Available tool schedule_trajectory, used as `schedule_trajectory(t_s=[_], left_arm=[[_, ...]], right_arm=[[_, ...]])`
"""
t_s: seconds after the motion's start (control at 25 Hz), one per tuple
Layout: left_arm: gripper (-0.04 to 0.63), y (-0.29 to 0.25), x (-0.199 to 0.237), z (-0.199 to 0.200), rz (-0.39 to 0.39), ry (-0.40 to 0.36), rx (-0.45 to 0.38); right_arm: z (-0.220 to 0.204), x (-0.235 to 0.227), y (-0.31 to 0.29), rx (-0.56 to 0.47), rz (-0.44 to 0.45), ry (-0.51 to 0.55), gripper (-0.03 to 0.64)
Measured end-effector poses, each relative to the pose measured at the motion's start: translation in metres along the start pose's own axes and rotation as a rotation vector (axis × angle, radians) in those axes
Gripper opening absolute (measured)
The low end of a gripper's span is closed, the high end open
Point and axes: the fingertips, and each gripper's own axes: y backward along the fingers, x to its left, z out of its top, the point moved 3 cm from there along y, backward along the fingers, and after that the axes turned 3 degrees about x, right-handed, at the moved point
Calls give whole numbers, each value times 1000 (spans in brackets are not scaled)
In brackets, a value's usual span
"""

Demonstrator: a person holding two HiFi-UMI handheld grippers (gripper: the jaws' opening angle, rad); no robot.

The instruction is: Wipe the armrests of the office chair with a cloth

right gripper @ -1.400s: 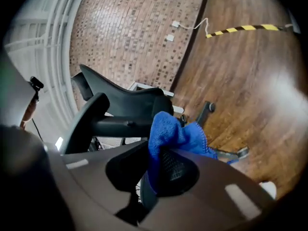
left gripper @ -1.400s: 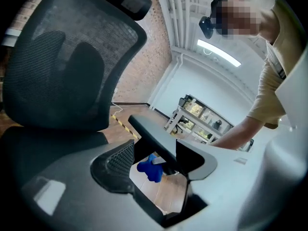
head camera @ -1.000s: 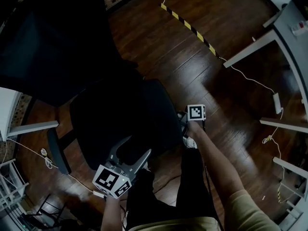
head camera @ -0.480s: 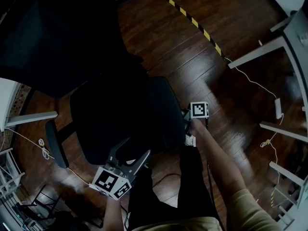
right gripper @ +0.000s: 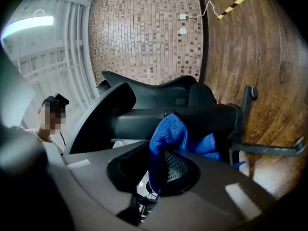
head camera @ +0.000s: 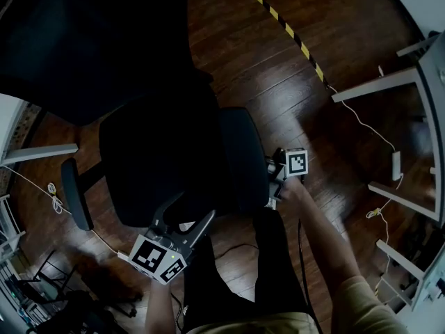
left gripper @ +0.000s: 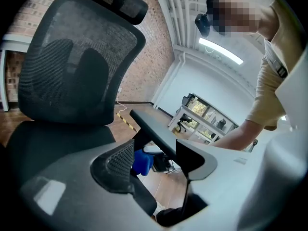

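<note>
The black office chair [head camera: 156,155] stands in front of me, its mesh back [left gripper: 72,66] filling the left gripper view. My right gripper [head camera: 276,177] is shut on a blue cloth [right gripper: 169,134] and presses it against the side of the chair's right armrest [head camera: 243,158], a dark bar [right gripper: 192,120] in the right gripper view. The left gripper [head camera: 185,223] hangs open over the seat's front edge with nothing between its jaws. From the left gripper view, the same armrest [left gripper: 155,131] shows with the blue cloth [left gripper: 142,161] below it. The chair's other armrest [head camera: 74,193] is at the left.
Dark wood floor all round. A yellow-black tape strip [head camera: 292,37] runs at the top. White desk legs [head camera: 375,85] and a cable with a power strip [head camera: 395,164] lie to the right. My legs [head camera: 229,277] stand against the chair's front. A brick wall [right gripper: 144,32] is behind.
The head view has shifted, so the chair sits slightly more to the right. The right gripper with the cloth stays at the right armrest, sliding a little along it. The left gripper has barely moved.
</note>
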Motion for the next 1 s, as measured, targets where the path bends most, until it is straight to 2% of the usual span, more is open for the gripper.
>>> schedule_trajectory(t_s=[0.16, 0.32, 0.44, 0.56, 0.64, 0.72, 0.88, 0.92, 1.0], left_arm=[[256, 10, 7, -3, 15, 18, -6], [256, 16, 13, -3, 19, 23, -8], [255, 18, 16, 1, 22, 25, -14], [255, 17, 16, 8, 32, 21, -21], [255, 16, 17, 15, 40, 14, -25], [255, 17, 14, 26, 48, 14, -36], [255, 17, -20, 70, 69, 18, -79], [255, 20, -26, 86, 101, 7, -110], [264, 33, -27, 122, 222, -26, -219]], right_arm=[[1, 23, 2, -37, 143, 37, 17], [0, 50, 2, -6, 283, 83, 21], [2, 60, 8, 9, 332, 88, 15], [12, 62, 22, -39, 346, 69, 15], [24, 61, 31, -78, 261, 95, 21], [37, 67, 47, -116, 125, 142, 26], [61, 122, 104, -126, -164, 269, 28], [71, 142, 111, -122, -216, 309, 28], [96, 185, 102, -80, -283, 441, 28]])
